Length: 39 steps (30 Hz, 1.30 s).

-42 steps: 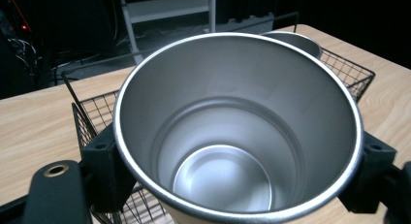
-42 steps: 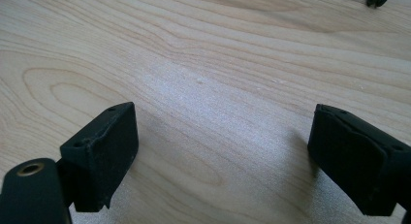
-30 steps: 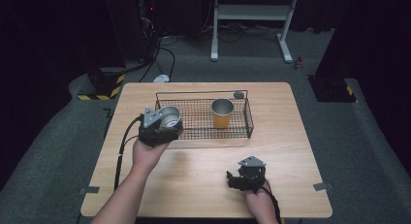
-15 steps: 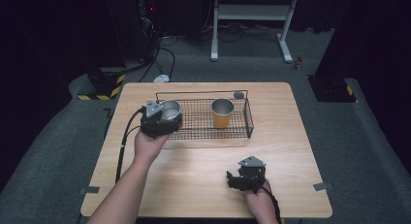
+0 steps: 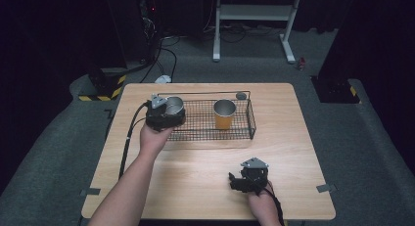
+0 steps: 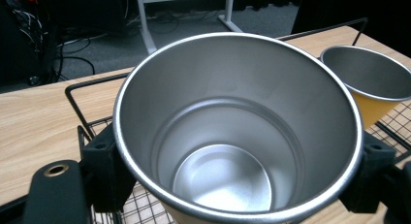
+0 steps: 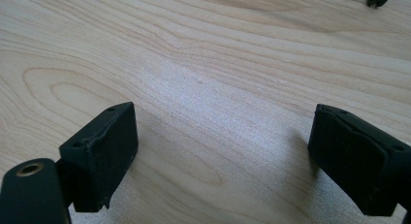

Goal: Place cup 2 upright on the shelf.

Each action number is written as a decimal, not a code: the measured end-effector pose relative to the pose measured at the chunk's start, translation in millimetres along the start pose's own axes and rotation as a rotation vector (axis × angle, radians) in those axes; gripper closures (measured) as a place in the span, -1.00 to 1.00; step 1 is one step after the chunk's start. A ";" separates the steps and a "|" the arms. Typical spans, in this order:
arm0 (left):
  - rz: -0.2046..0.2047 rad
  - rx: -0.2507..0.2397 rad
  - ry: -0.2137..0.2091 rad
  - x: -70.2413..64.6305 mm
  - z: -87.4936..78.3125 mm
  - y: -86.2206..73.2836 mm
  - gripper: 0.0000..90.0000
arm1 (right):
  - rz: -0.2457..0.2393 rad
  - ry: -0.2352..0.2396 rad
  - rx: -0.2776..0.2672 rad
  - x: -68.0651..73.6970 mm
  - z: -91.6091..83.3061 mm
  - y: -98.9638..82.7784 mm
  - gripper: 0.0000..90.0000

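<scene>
Two steel cups are showing in the high view: the left gripper (image 5: pixel 166 116) is clamping a bare steel cup (image 5: pixel 172 106) over the left end of the wire basket (image 5: pixel 251 119), while an orange-sided steel cup (image 5: pixel 224 113) is standing upright inside it. Right gripper (image 5: pixel 244 179) is resting low on the wooden table (image 5: pixel 195 177), its jaws spread wide with nothing between them.

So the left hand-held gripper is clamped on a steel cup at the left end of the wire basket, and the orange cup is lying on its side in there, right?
Not quite. The orange cup stands upright in the wire basket, open mouth up, as the high view shows. The rest holds: the left hand-held gripper is clamped on the steel cup at the basket's left end.
</scene>
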<state>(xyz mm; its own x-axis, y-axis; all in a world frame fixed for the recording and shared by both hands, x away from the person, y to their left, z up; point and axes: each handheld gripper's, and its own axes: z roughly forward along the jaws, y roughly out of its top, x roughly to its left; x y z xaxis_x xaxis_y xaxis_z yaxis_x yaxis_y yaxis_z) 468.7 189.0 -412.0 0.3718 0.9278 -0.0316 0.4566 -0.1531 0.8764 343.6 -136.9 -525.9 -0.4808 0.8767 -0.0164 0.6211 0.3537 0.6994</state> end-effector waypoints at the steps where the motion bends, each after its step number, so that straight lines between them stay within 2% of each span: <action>1: 0.000 0.001 0.002 -0.4 1.5 0.8 -0.58 | 0.000 0.000 0.000 0.0 0.0 0.0 -0.76; 10: -0.001 0.021 0.004 -2.6 20.2 9.8 -0.58 | 0.000 0.001 0.000 0.0 0.0 0.0 -0.76; 14: 0.003 0.039 0.014 -4.0 28.5 10.0 -0.58 | -0.003 0.000 -0.002 -0.2 0.1 0.0 -0.76; 21: -0.017 0.058 0.018 -4.9 39.4 8.2 -0.58 | -0.001 0.001 -0.001 -0.1 0.0 0.0 -0.76; 25: -0.009 0.072 0.027 -5.6 45.3 6.0 -0.58 | -0.001 0.001 -0.001 -0.1 0.0 0.0 -0.76; 28: -0.003 0.095 0.024 -7.1 50.1 4.3 -0.58 | -0.001 0.001 -0.001 -0.1 0.0 0.0 -0.76; 31: 0.024 0.113 0.036 -8.8 54.2 2.8 -0.58 | -0.001 0.001 -0.003 -0.1 0.1 0.0 -0.76; 39: -0.008 0.191 0.044 -7.6 67.8 -3.5 -0.58 | 0.002 0.001 0.000 0.2 0.0 0.0 -0.76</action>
<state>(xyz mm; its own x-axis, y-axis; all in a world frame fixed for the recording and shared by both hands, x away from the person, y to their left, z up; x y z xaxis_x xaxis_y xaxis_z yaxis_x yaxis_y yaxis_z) 519.1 159.5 -447.4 0.3335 0.9427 -0.0130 0.6061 -0.2038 0.7689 343.6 -136.7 -525.9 -0.4802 0.8771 -0.0138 0.6220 0.3516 0.6997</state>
